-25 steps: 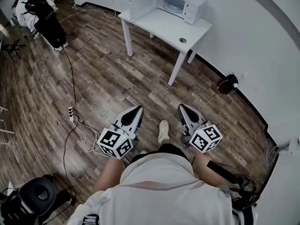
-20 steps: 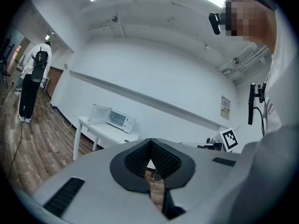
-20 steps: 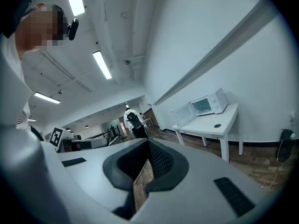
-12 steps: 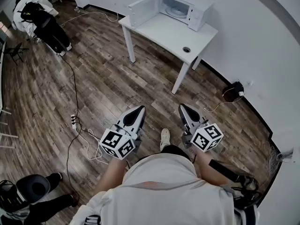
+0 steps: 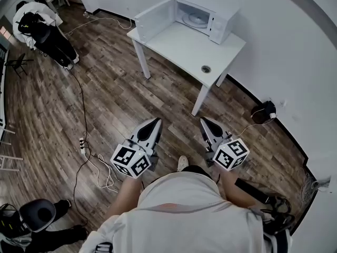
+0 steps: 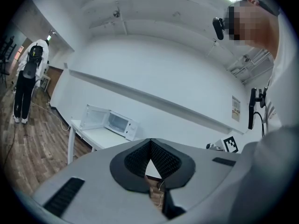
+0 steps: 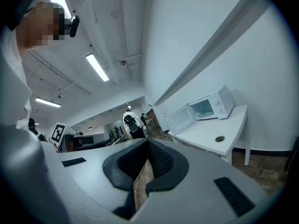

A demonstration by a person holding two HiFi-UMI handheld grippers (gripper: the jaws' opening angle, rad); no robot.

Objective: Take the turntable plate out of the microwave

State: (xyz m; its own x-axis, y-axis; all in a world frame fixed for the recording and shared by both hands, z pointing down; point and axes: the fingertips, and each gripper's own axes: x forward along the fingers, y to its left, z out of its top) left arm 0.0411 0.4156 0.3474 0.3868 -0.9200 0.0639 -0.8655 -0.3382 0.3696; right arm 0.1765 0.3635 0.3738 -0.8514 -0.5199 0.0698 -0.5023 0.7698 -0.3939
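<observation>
Left gripper [image 5: 156,122]: jaws pressed together, empty. Plate [image 5: 196,19] lies inside the open microwave [image 5: 216,9] on the table [image 5: 179,44], well ahead. Right gripper [image 5: 203,121]: likewise closed, empty. Advice: approach squarely, spread jaws before reaching for the rim.

bright, even | ceiling strip lights [image 7: 97,67] | fisheye edges | faces mosaicked

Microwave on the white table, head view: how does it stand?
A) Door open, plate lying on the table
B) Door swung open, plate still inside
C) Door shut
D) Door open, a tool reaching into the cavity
B: the microwave has its door swung wide open, and the round turntable plate still lies in the cavity.
</observation>
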